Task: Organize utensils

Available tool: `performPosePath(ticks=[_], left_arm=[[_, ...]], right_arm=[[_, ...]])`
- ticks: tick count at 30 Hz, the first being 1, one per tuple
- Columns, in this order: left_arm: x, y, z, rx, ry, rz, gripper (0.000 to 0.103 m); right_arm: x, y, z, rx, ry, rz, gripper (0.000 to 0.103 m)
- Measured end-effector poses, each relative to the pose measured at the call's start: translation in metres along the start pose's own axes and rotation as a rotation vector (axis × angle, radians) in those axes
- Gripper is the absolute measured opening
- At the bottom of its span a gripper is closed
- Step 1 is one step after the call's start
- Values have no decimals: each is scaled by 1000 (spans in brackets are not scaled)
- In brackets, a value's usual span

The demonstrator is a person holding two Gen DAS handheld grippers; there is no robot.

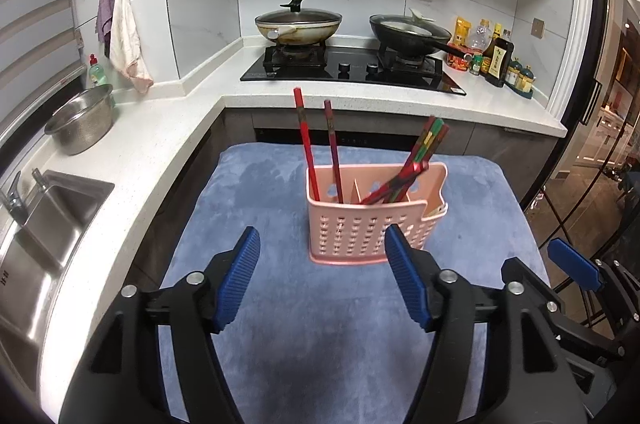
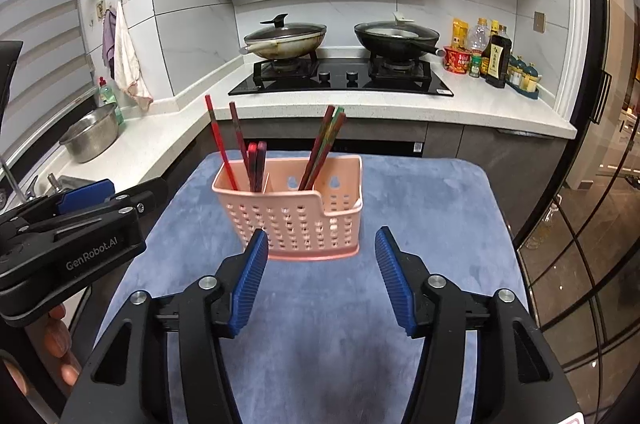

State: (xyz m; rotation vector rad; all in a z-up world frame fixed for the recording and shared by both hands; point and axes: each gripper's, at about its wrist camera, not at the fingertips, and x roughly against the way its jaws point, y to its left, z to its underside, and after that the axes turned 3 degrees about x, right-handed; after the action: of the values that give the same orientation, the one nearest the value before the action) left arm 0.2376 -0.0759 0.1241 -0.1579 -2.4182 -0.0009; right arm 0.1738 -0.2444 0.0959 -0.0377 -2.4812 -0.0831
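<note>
A pink perforated plastic utensil holder (image 1: 370, 224) stands upright on a blue-grey plush mat (image 1: 280, 344), toward the mat's far half; a divider splits it into compartments. In the left wrist view two long red chopsticks (image 1: 306, 148) lean steeply in the left compartment, standing nearly upright, while a bundle of red and green patterned chopsticks (image 1: 416, 160) slants to the right from the middle of the holder; which compartment their lower ends sit in, I cannot tell from this side. In the right wrist view a pair of shorter dark red chopsticks (image 2: 256, 164) stands beside the divider in the left compartment, near the two long ones.

The left gripper (image 1: 324, 252) hovers over the mat just in front of the holder, its blue ribbed fingers (image 1: 240, 276) spread wide and holding nothing; the right finger overlaps the holder's front wall in the picture, and whether it touches I cannot tell. The right gripper (image 2: 320, 256) hangs likewise before the holder, its blue ribbed pads (image 2: 250, 276) parted and empty.

Beyond the mat runs a white speckled countertop (image 1: 160, 128); on it sits a steel perforated colander bowl (image 1: 80, 120), with a stainless sink (image 1: 44, 224) to the left; a black glass gas hob (image 1: 352, 68) carries a lidded cream wok (image 1: 298, 24) and a lidded black pan (image 1: 408, 32); sauce bottles (image 1: 496, 56) cluster to its right.
</note>
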Motion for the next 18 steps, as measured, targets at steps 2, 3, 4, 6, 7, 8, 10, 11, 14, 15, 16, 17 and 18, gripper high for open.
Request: performPosePath(ticks=[2,3,4,6,7,8,10,11,14,15,16,17,18], left_arm=[[2,0,5,-4,-1,-9,67],[4,1,7,-3,-2,-13,69],[5,1,9,1,-3,-17,73],[8,2,14,6,-5,-22,77],[9,1,16,3,-7,-28,79],[10,1,18,-3,-11,-35,79],[13,-1,23,-14,-14,-45,80],[13,-2,25,-15,-13,-44,82],[15,-3,30,-14,-8,-45,86],[15,-3,32,-13,-5,-45,86],[15,-3,34,-13,-2,-45,86],[14,-3,35,-14,1,-45,86],[14,-3,37,-16,4,-47,86]], right_arm=[[2,-2,6,-11,7,-2,56],[3,-3,9,-14,11,-6,57],[4,-4,12,-19,14,-3,58],[6,-6,16,-25,17,4,63],[7,-8,19,-28,17,9,63],[8,-8,21,-28,19,16,63],[9,-9,27,-28,19,28,67],[9,-9,30,-24,26,29,70],[8,-8,37,-14,46,30,75],[8,-7,40,-6,49,36,78],[9,-6,42,0,48,39,79],[9,-6,43,2,49,39,82],[8,-6,45,2,53,41,84]])
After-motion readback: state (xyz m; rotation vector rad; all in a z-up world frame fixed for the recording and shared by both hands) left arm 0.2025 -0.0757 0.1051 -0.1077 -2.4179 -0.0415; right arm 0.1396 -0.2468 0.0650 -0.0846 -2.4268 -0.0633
